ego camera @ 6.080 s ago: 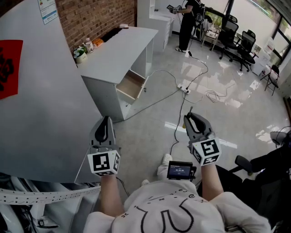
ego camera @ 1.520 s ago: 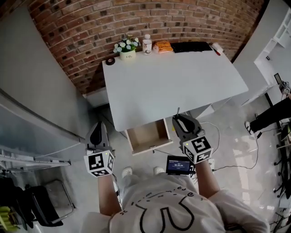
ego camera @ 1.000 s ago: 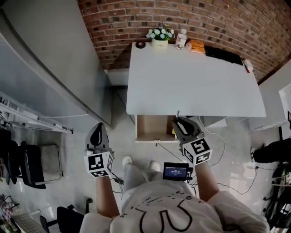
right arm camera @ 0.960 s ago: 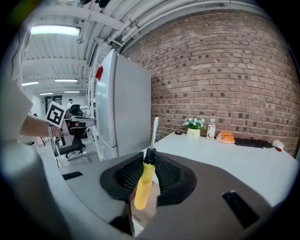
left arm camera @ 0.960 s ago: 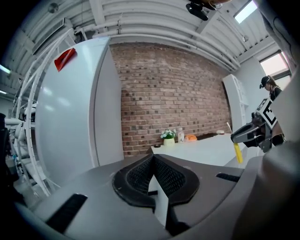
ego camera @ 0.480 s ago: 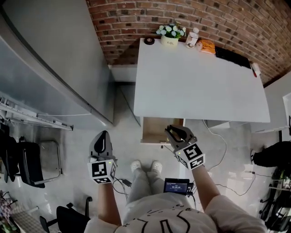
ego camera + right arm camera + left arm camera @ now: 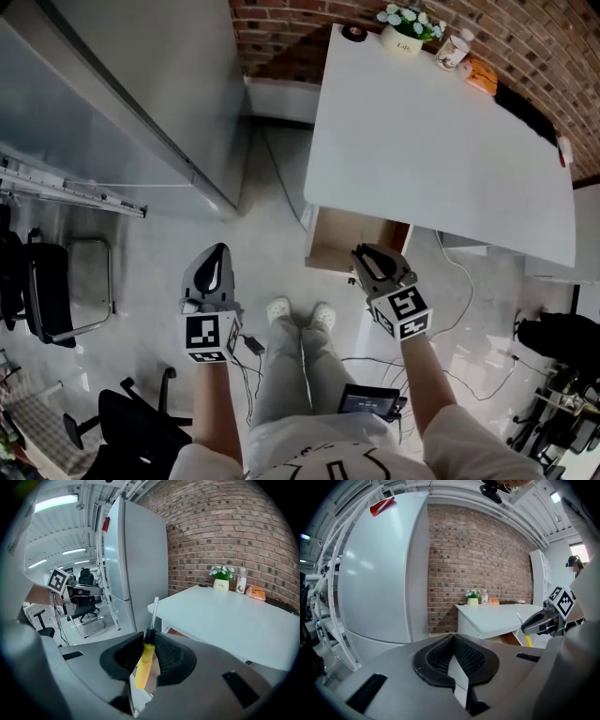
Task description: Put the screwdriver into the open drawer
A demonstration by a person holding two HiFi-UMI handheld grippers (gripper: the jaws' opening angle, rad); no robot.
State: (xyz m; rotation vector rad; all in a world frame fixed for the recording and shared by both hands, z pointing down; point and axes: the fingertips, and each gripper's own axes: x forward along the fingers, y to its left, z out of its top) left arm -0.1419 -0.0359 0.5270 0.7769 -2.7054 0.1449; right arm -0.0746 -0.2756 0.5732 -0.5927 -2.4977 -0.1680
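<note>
My right gripper (image 7: pixel 364 257) (image 7: pixel 148 638) is shut on a screwdriver (image 7: pixel 144 660) with a yellow handle. Its metal shaft (image 7: pixel 153 612) sticks out past the jaws toward the white desk (image 7: pixel 441 141). In the head view this gripper hangs just in front of the open drawer (image 7: pixel 349 240), whose wooden inside shows under the desk's near edge. My left gripper (image 7: pixel 217 255) (image 7: pixel 453 642) is shut with nothing in it, over the floor well left of the drawer. The left gripper view catches the right gripper (image 7: pixel 540 620) and the yellow handle (image 7: pixel 528 640) at the far right.
A tall grey fridge (image 7: pixel 122 94) stands left of the desk, against the brick wall (image 7: pixel 281 28). A flower pot (image 7: pixel 405 37) and a bottle (image 7: pixel 456 49) sit at the desk's far edge. An office chair (image 7: pixel 56 291) is at the left. Cables (image 7: pixel 469 309) lie on the floor.
The view has swung, so the desk and drawer now sit further up and right. My right gripper, still holding the screwdriver, stays at the drawer's front. The left gripper has barely moved.
</note>
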